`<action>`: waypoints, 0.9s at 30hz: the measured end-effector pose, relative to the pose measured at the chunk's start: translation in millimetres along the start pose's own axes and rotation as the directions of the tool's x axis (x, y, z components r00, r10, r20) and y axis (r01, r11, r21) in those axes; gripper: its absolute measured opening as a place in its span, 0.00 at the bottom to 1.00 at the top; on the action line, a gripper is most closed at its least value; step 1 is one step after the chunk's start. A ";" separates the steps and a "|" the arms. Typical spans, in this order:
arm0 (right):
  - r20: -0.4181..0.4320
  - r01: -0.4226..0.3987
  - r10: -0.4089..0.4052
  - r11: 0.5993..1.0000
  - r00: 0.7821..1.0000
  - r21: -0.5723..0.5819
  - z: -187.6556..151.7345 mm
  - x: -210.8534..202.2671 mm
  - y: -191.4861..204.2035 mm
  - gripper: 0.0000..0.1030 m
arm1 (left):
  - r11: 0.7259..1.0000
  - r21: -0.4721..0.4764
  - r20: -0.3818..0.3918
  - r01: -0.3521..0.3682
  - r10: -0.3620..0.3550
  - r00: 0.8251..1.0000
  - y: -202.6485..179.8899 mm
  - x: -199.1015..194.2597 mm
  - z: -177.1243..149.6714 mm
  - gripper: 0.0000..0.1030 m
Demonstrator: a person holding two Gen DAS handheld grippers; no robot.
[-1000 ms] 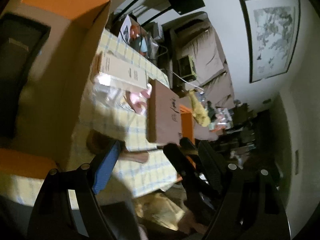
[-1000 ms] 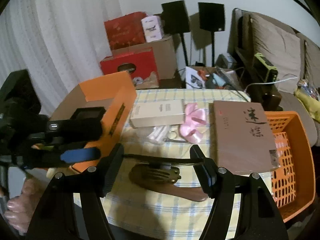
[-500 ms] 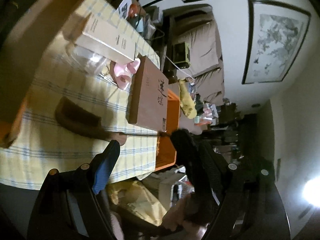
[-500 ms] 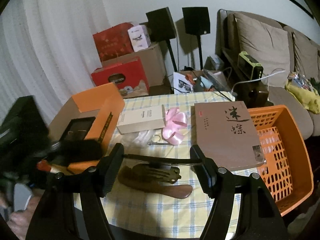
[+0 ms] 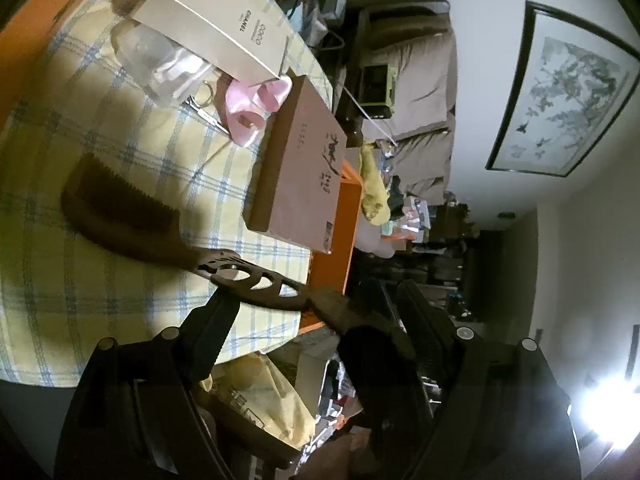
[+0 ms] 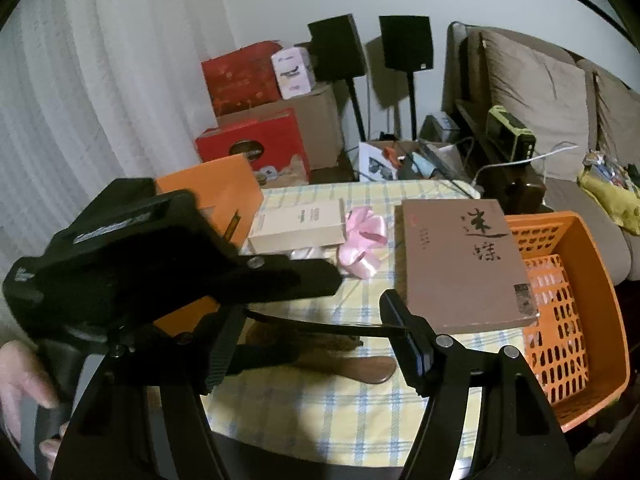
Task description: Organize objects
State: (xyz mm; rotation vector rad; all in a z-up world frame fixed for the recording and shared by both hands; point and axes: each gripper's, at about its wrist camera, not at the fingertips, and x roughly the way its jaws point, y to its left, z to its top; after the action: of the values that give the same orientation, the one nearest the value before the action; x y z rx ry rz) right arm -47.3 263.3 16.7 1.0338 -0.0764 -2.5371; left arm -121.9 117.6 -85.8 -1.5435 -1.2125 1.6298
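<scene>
Checked yellow tablecloth [image 6: 360,412], cluttered living room behind. Wooden comb [image 5: 120,208] lying flat, left-centre of left view. Looks rigid, light, smooth; best gripped at thick handle. Left gripper [image 5: 308,320] and right gripper [image 6: 316,344] spread, holding nothing.

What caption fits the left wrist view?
Open left gripper over a wooden comb on the checked tablecloth, beside a brown box.
</scene>
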 end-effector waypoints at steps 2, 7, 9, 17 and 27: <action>-0.007 -0.002 0.002 1.000 1.000 -0.015 -1.9 0.7 4.0 0.68 | 1.000 0.006 0.009 -0.001 0.001 1.000 0.3 -1.8 4.4 0.64; -0.023 -0.019 0.019 0.999 1.000 -0.031 -5.2 1.9 9.2 0.68 | 0.998 0.067 0.035 -0.020 0.017 0.999 -7.8 -12.6 17.7 0.41; -0.028 -0.019 0.018 0.999 0.999 -0.037 -5.4 3.7 11.1 0.68 | 0.993 0.111 0.043 -0.045 0.041 0.998 -13.6 -17.9 21.4 0.30; -0.019 -0.054 0.054 0.998 0.998 -0.039 3.2 4.9 22.0 0.68 | 0.979 0.186 0.065 -0.085 0.074 0.995 -23.2 -42.3 21.8 0.15; -0.012 -0.112 0.112 0.990 0.994 -0.088 23.9 19.4 66.7 0.68 | 0.979 0.186 0.142 -0.082 0.056 0.988 -21.2 -96.8 35.6 0.15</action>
State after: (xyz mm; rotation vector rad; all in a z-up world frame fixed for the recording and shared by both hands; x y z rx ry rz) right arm -53.4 192.2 34.3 0.9761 -0.0187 -2.4127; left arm -144.6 33.3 -27.0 -1.3875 -1.0448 1.8647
